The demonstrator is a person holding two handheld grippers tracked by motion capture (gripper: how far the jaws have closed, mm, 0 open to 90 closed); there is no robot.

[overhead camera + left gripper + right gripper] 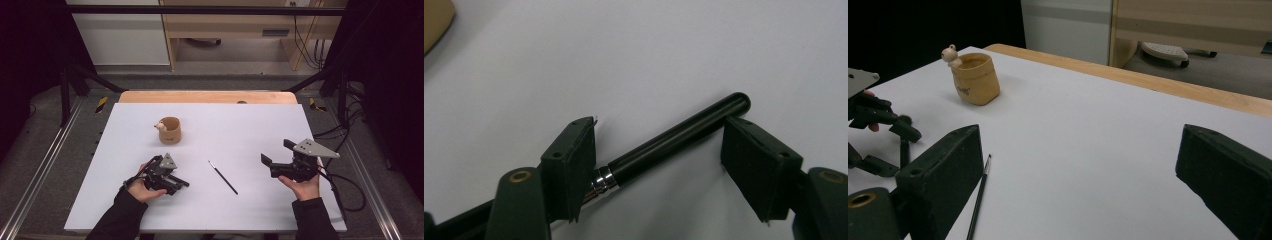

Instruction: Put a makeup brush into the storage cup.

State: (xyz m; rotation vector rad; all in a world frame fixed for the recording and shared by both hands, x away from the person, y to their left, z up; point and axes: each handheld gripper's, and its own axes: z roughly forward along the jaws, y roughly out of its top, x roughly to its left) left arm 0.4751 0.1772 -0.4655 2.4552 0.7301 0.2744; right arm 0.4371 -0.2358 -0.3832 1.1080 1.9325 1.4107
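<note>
In the left gripper view a black brush handle (676,142) with a silver ferrule lies slantwise across the gap of my left gripper (659,150). The jaws stand apart, and I see neither pad pressing on the handle. In the high view this gripper (179,184) rests low on the white table at the front left. A thin black brush (223,177) lies on the table between the two hands. My right gripper (276,152) hovers at the front right, open and holding nothing. A tan cup (170,130) with a small figure on its rim stands behind the left hand.
The white table top (240,125) ends in a wooden strip at the far side. In the right gripper view the cup (975,79) is far left, the thin brush (979,195) lies beside the near jaw, and the left gripper (890,145) shows at the left edge.
</note>
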